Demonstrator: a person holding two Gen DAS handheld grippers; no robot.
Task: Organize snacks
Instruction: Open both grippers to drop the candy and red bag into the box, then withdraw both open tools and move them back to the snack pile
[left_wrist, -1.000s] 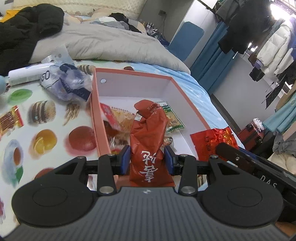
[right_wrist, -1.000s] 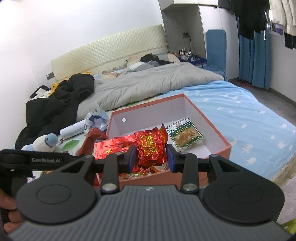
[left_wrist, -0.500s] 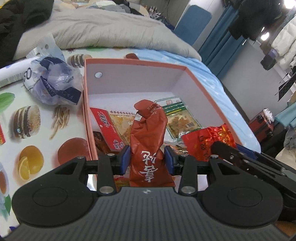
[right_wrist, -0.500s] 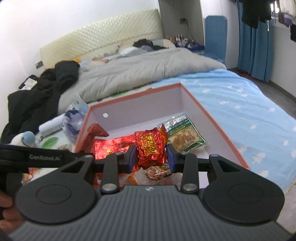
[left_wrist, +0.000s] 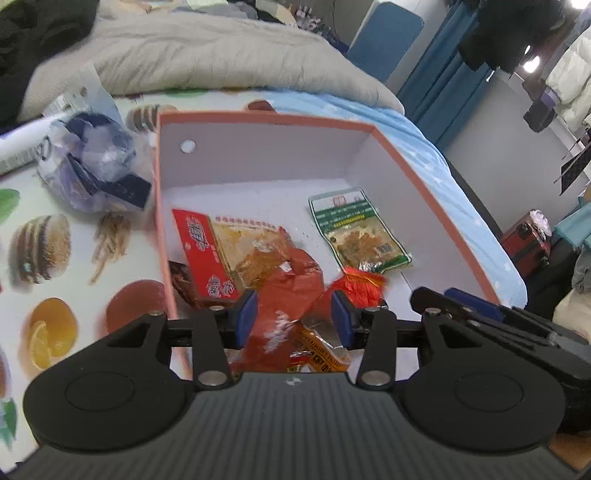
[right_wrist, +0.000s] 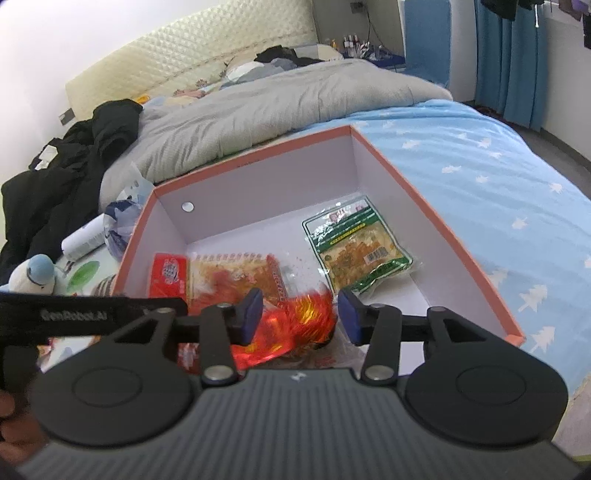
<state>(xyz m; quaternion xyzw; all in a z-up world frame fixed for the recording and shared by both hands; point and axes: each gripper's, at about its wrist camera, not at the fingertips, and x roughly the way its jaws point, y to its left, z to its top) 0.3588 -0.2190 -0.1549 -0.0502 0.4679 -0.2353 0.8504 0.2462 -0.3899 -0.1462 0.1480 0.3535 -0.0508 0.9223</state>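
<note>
Our left gripper (left_wrist: 293, 314) and right gripper (right_wrist: 299, 315) have just been opening, dropping the red packet (left_wrist: 284, 295) and foil packet (right_wrist: 295, 325) low-centre into the box (left_wrist: 266, 122). Both look light, crinkly, slippery; we'd pinch their edges.

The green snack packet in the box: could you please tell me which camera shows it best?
The right wrist view shows the green snack packet best: larger, whole, lying flat near the right wall of the box. The left wrist view also shows it whole, but smaller.
</note>
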